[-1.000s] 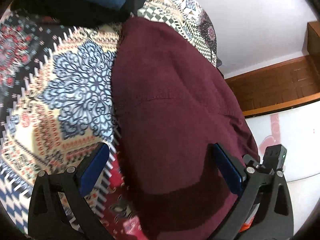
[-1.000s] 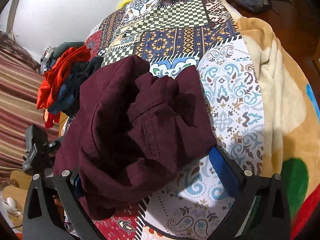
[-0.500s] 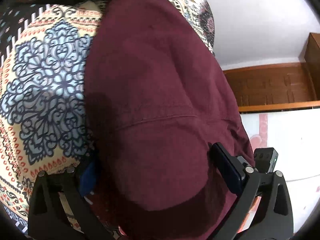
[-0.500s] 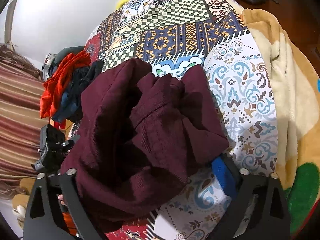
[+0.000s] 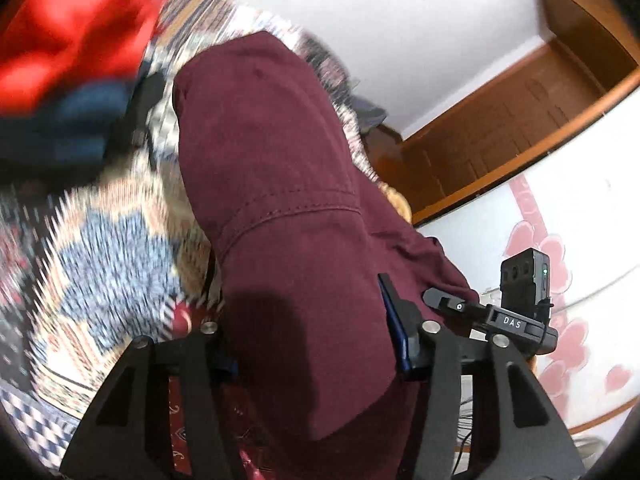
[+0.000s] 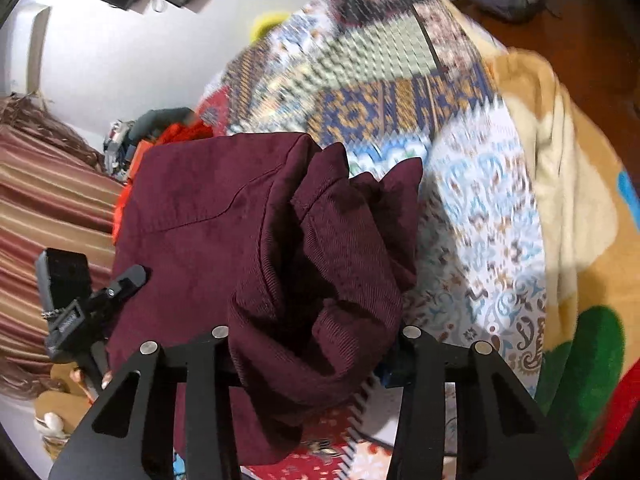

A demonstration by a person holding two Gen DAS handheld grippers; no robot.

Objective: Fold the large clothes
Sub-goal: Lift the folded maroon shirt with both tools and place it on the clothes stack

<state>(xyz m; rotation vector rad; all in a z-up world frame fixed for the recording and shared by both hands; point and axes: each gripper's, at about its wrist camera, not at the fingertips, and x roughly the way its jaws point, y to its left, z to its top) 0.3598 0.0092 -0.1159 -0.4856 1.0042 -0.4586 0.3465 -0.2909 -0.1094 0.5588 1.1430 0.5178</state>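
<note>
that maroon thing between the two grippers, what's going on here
A person with a handheld gripper in each hand is folding a maroon garment over a patchwork-covered bed. The left gripper and the right gripper each have the cloth bunched between their fingers, and part of it looks lifted off the bedspread. The fold is not finished: the fabric is still crumpled on the right gripper's side. A pile of red and dark clothes lies further back on the bed.

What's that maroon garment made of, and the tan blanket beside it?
Maroon garment: looks like fine-wale corduroy, matte, with thin ribs visible on the bunched folds and stitched seams. Tan blanket: probably fleece or plush, soft and fuzzy with rounded folds, though blur leaves that open.
</note>
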